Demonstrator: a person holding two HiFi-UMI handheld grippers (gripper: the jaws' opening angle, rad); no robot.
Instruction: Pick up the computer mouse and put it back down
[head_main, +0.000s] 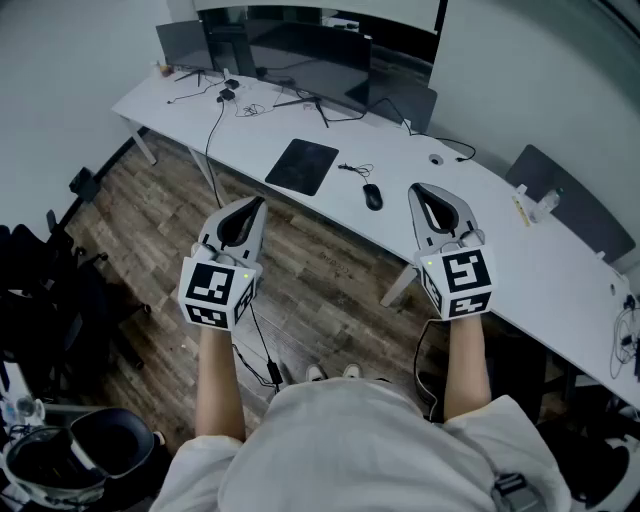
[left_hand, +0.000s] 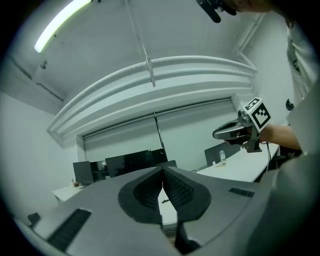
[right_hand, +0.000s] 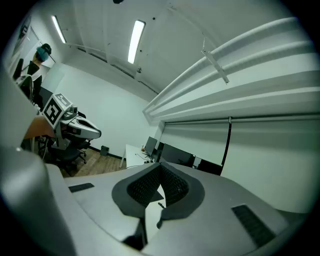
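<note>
left gripper (head_main: 257, 205): jaws together, nothing held
right gripper (head_main: 420, 192): jaws together, nothing held
mouse (head_main: 372, 196): on desk (head_main: 500, 230), untouched

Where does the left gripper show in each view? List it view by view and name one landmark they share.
Head view: the left gripper is left of centre, over the wood floor, jaws together.
Left gripper view: the left gripper itself fills the bottom centre.
Right gripper view: the left gripper is at the left edge, seen side-on, pointing right.
Shared landmark: the row of dark monitors.
</note>
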